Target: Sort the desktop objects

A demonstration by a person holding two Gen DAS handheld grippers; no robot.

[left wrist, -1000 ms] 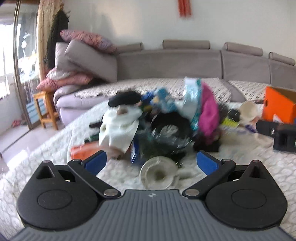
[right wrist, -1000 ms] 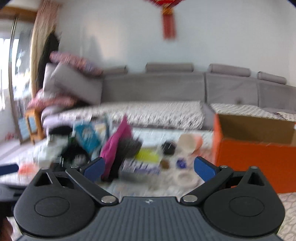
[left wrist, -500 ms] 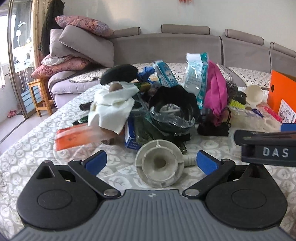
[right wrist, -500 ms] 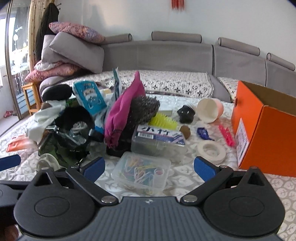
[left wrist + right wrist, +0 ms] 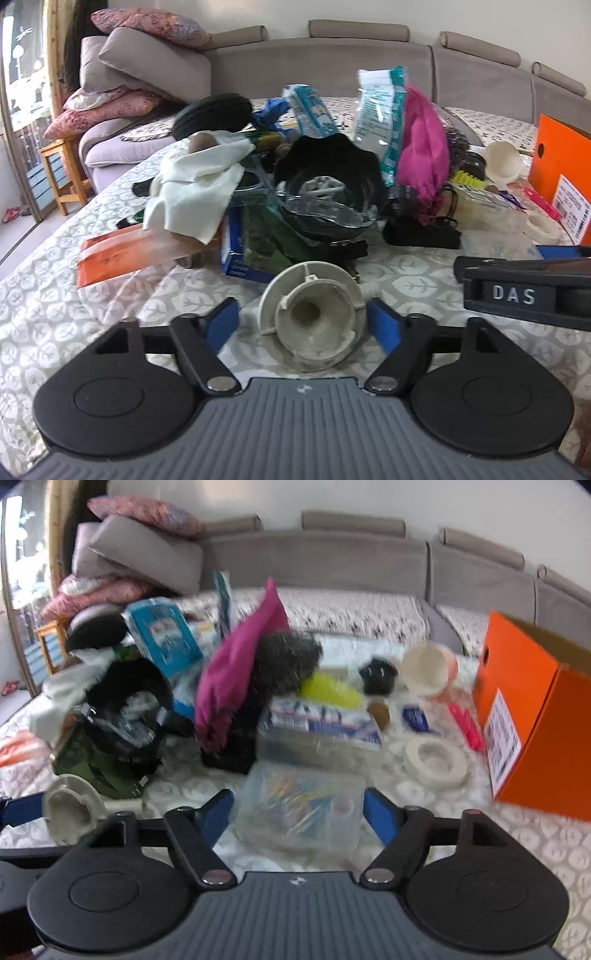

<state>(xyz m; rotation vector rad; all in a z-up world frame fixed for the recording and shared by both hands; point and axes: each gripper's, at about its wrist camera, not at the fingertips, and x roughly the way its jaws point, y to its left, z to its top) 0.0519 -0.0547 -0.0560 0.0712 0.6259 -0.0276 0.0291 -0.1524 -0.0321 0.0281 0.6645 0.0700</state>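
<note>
A round white plastic funnel-like part [image 5: 312, 315] lies on the patterned tablecloth between the blue fingertips of my left gripper [image 5: 303, 325], which is open around it; whether the pads touch it is unclear. It also shows in the right wrist view [image 5: 72, 808]. My right gripper [image 5: 297, 812] is open around a clear box of coloured paper clips [image 5: 301, 812]. An orange cardboard box [image 5: 535, 731] stands at the right.
A pile of clutter fills the table middle: black bowl [image 5: 328, 192], white cloth [image 5: 199, 192], magenta cloth [image 5: 240, 668], steel scourer [image 5: 288, 661], clear lidded box [image 5: 317, 731], tape roll [image 5: 436, 760], white cup [image 5: 424, 668]. A grey sofa [image 5: 332, 62] stands behind.
Both grippers have moved forward and down toward the table. The white part now sits between the left fingers and the clip box between the right fingers; both jaws have narrowed.
</note>
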